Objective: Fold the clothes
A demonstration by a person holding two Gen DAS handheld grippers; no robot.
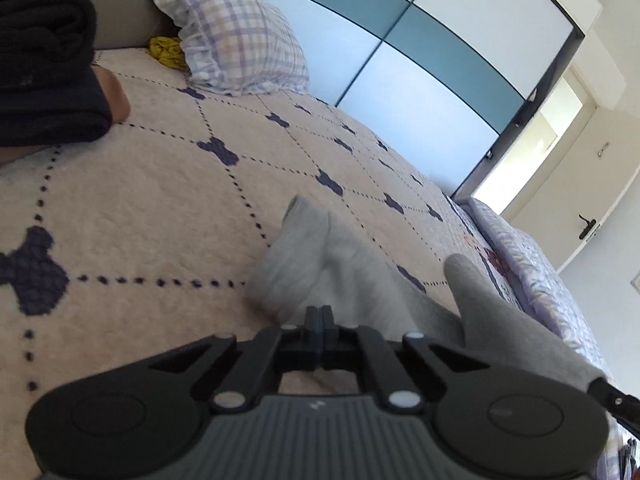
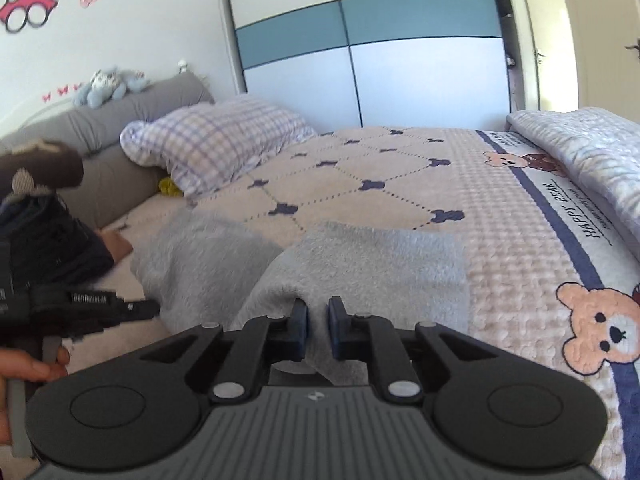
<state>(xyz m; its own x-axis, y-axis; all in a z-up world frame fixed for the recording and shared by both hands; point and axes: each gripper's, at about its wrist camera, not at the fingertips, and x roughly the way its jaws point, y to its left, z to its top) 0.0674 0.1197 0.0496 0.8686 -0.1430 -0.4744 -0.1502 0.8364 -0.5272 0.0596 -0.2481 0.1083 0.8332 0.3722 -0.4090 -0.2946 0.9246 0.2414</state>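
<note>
Currently, the left gripper (image 1: 321, 314) is fully clenched: in the left wrist view its two jaws meet at lower centre of the frame with no gap and no cloth visible between them. The grey garment (image 1: 320, 264) lies directly beyond the jaw tips, rumpled on the bedspread (image 1: 140, 208), with a second fold rising at lower right of the frame.

In the right wrist view, the right gripper (image 2: 317, 314) grasps the grey garment (image 2: 380, 256): a ridge of the fabric is pinched in the narrow gap between the blue-padded jaws at lower centre, and the cloth drapes down from that point. The rest of the garment spreads across the middle of the frame, left and right of the jaws, resting on the bedspread (image 2: 500, 208).

The left gripper (image 2: 148, 308) also shows at the left edge of the right wrist view, with a hand (image 2: 28, 364) on its grip.

A checked pillow (image 2: 216, 144) lies at centre left, against a grey headboard (image 2: 120, 120). Dark folded clothing (image 1: 44, 52) occupies the upper left of the left wrist view. A wardrobe (image 2: 360, 40) with a teal band fills the background.
</note>
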